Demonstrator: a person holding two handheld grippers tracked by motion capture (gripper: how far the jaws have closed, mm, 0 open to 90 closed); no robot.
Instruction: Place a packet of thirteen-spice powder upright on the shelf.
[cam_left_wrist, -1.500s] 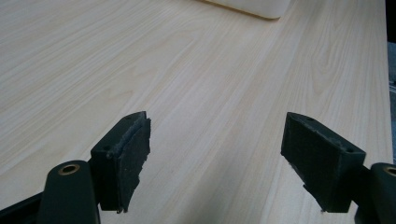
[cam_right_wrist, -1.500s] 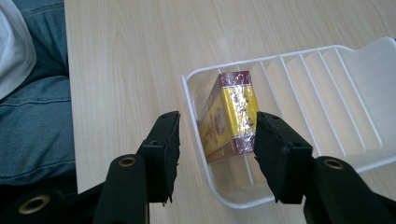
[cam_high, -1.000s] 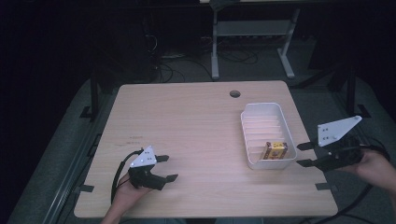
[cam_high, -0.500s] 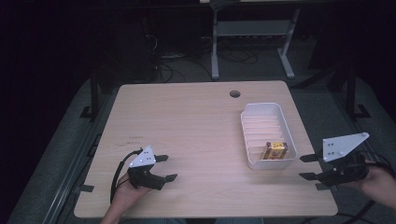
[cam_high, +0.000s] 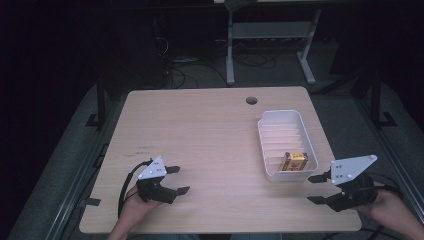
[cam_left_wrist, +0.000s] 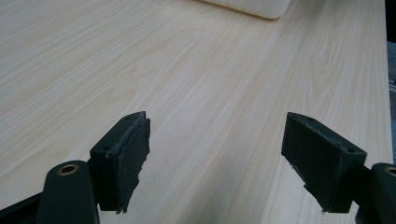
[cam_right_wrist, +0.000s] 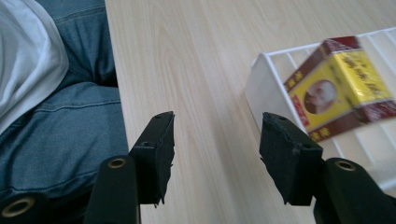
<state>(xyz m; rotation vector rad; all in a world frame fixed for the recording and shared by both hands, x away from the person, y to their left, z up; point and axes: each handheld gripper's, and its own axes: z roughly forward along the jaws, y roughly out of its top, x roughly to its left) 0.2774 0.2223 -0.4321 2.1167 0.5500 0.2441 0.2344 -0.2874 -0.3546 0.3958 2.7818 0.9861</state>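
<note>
Yellow box (cam_high: 293, 161) in white tray (cam_high: 268, 145), right of frame. Right gripper (cam_high: 315, 188), lower right: jaws just opening, nothing between. Left gripper (cam_high: 177, 180), lower left: spread, empty.

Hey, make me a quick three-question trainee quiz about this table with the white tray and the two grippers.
1. True or false: the yellow and maroon box lies inside the white tray.
2. Which gripper is nearer the tray: A) left gripper, B) right gripper?
3. Fill in: the round hole in the wooden table lies just beyond the tray's ____ end.

Key
1. True; it rests at the tray's near end.
2. B. Its jaws have just been opening, with nothing between them.
3. Far.
</note>
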